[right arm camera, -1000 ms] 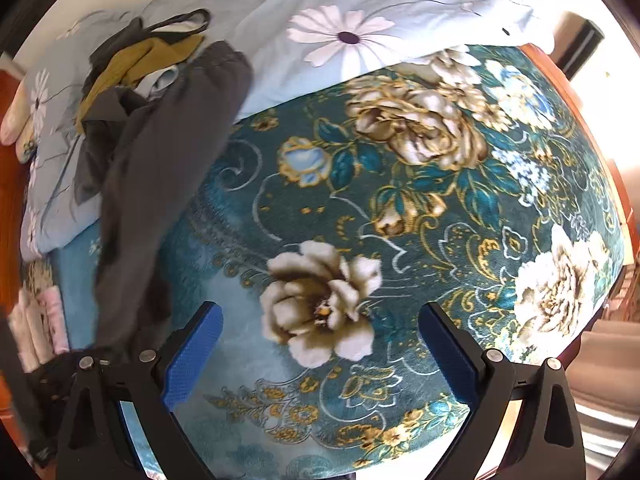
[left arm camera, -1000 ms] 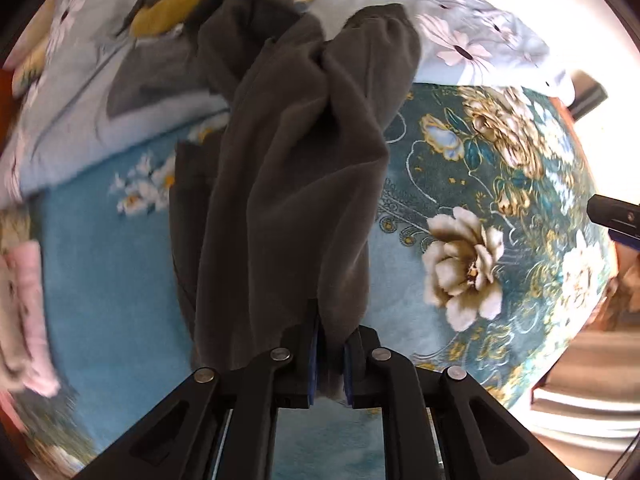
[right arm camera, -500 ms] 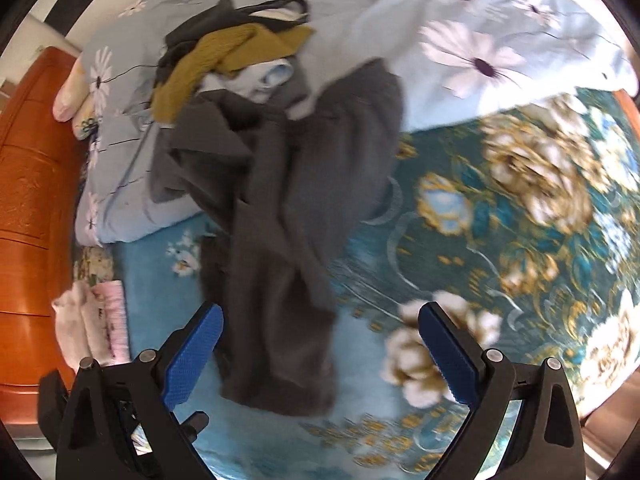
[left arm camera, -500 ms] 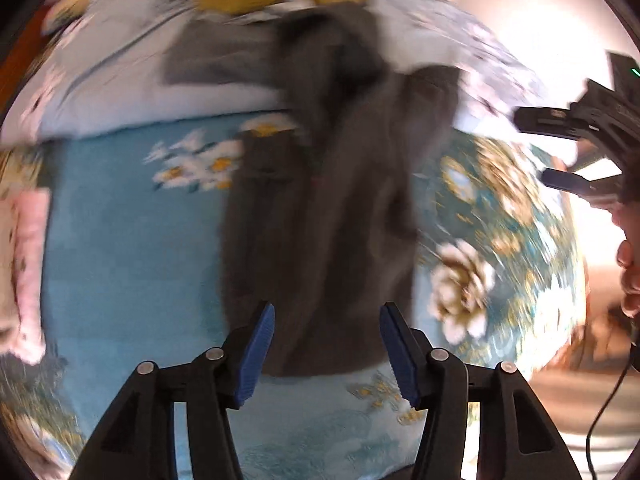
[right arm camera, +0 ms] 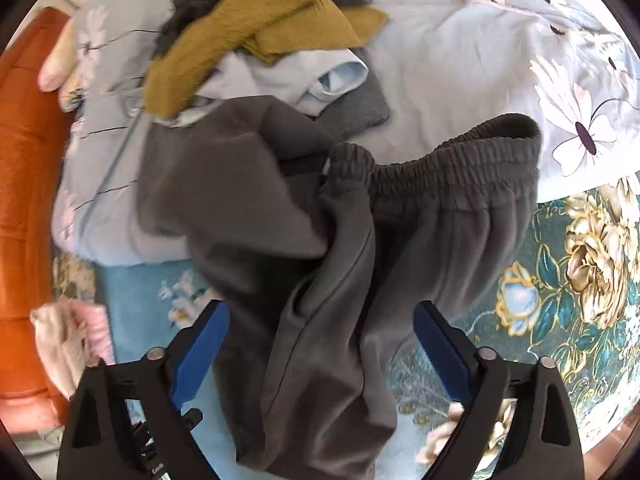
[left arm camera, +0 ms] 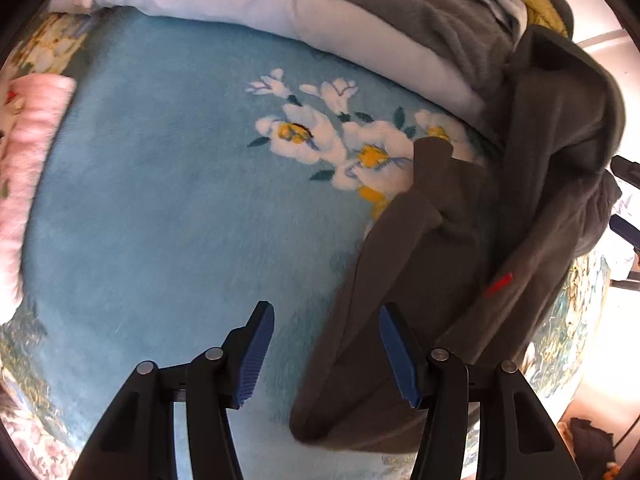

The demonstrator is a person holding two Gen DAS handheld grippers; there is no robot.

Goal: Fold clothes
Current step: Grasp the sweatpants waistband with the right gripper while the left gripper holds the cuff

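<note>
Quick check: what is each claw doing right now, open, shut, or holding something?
Left claw: open, empty, beside the grey trousers.
Right claw: open, jaws just closing slightly, above the trousers without gripping.

left hand-held gripper (left arm camera: 326,350) parted, right hand-held gripper (right arm camera: 320,344) narrowing

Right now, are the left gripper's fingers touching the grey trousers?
Apart. In the left wrist view the left gripper is open, nothing pinched; both blue fingers stand clear above the blanket, and the grey trousers lie flat beneath them.
</note>
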